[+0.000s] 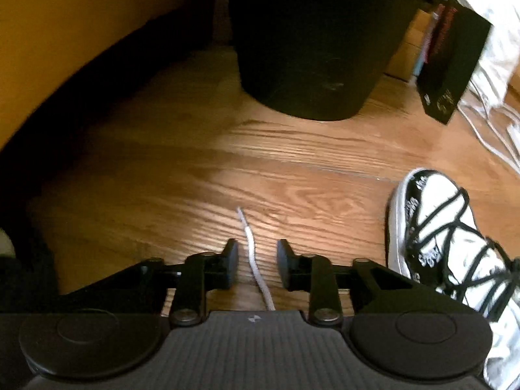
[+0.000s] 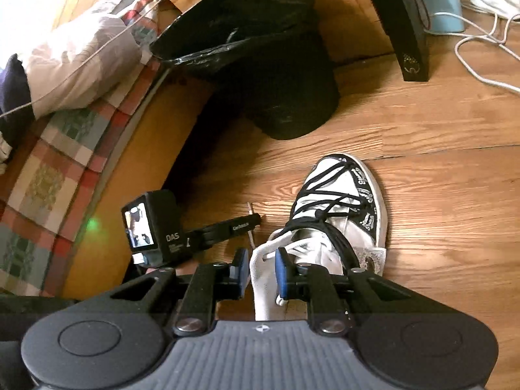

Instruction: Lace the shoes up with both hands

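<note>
Shoe [image 2: 341,208], white with black laces, sits on the brown wooden floor [image 2: 438,195]. Left gripper [image 1: 256,265] has its jaws apart around a thin white lace [image 1: 256,269], not touching. Right gripper [image 2: 262,271] is open too, around white cloth [image 2: 263,279] at the shoe's top.

The left gripper [image 1: 256,265] points steeply down toward the wooden floor [image 1: 292,175], its jaws parted with a clear gap, and a thin white lace end [image 1: 253,260] runs up the middle of that gap without either pad pressing on it. The right gripper [image 2: 261,268] also tilts downward, its blue-faced pads standing apart on either side of the white tongue [image 2: 263,269] of the shoe [image 2: 341,208], close to the fabric but not visibly clamping it. In the right wrist view the left gripper [image 2: 250,219] lies just left of the shoe, low over the floor.
</note>
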Demonstrator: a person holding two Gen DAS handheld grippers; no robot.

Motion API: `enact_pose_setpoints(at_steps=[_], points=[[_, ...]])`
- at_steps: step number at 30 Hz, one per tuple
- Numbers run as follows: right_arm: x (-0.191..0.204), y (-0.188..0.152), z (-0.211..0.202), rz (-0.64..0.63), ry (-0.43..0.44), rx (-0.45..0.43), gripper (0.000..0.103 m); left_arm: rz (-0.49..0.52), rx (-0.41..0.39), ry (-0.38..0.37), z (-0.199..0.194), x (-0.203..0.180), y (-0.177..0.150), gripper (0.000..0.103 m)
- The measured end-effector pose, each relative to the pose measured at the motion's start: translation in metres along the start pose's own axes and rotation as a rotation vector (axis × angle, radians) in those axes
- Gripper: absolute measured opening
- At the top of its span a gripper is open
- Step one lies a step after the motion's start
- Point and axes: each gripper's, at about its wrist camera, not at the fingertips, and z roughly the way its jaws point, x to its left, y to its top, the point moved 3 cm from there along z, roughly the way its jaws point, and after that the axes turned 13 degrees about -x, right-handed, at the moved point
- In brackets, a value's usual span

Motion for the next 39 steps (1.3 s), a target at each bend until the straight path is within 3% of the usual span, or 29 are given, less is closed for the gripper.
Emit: enact_pose_setpoints(at_steps=[3, 6, 12, 19, 23, 28, 32, 36, 39], points=[[-0.001, -0.002, -0.001, -0.017, 0.002, 0.0, 0.023, 0.027, -0.001, -0.009, 0.002, -0.002, 0.003, 0.027], [-0.003, -0.003, -0.002, -0.013, -0.003, -0.004, 0.023, 0.022, 0.001, -0.027, 0.004, -0.001, 0.004, 0.004], [-0.008, 0.004, -0.011, -0.001, -0.025, -0.027, 0.023, 0.107, 0.013, -0.063, -0.002, -0.006, 0.004, 0.003], [-0.018, 0.019, -0.025, 0.054, -0.04, -0.089, 0.026, 0.284, -0.051, -0.132, -0.057, -0.025, 0.023, 0.003], [-0.02, 0.025, -0.032, 0.069, -0.047, -0.108, 0.027, 0.443, -0.095, -0.198, -0.102, -0.049, 0.03, 0.003], [-0.025, 0.028, -0.049, 0.03, -0.119, -0.147, 0.028, 0.763, -0.163, -0.28, -0.159, -0.091, 0.023, 0.003], [-0.035, 0.025, -0.058, 0.084, -0.138, -0.154, 0.028, 0.95, -0.211, -0.343, -0.197, -0.115, 0.014, 0.003], [-0.037, 0.023, -0.06, 0.07, -0.16, -0.157, 0.028, 1.179, -0.211, -0.42, -0.215, -0.139, -0.009, 0.003], [-0.038, 0.022, -0.062, 0.071, -0.178, -0.18, 0.028, 1.284, -0.189, -0.423, -0.208, -0.149, -0.028, 0.003]])
